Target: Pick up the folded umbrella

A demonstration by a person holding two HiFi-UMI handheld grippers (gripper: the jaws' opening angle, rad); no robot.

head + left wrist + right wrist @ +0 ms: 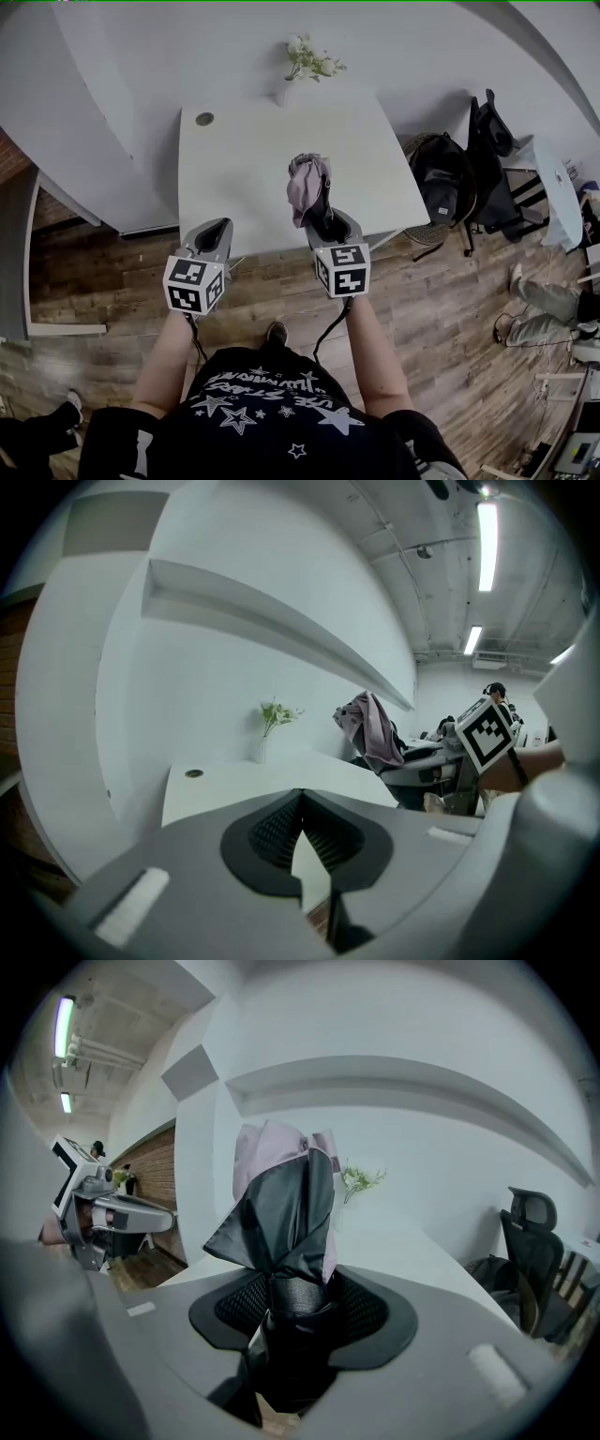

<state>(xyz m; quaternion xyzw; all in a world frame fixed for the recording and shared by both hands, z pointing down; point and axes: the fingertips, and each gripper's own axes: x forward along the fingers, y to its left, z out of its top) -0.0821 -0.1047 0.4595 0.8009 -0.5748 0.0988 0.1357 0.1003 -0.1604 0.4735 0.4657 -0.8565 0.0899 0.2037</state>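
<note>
Right gripper (295,1314): fingers closed partway on the folded umbrella (281,1208), clamping the dark wrapped section near its lower end, with both ribbed pads against it. The umbrella stands up out of the grip, its pink and dark canopy bunched loosely above. In the head view it is in the right gripper (323,217) over the near edge of the white table (244,155) and appears to be clear of the surface, so the pick-up is judged essentially made. Left gripper (302,829): fingers brought together at the tips with nothing between them; it hangs off the table's near edge (216,232), beside the right one but apart from it. Risks noted: the hold is low on a tall load, so a quick tilt or roll of the wrist could let the umbrella pivot or slide through the pads. The gripped surface looks like slick fabric, which adds to that. The canopy is not strapped tight and could flop open or catch. A forward swing would bring it toward the vase of flowers (305,64) at the far edge.
</note>
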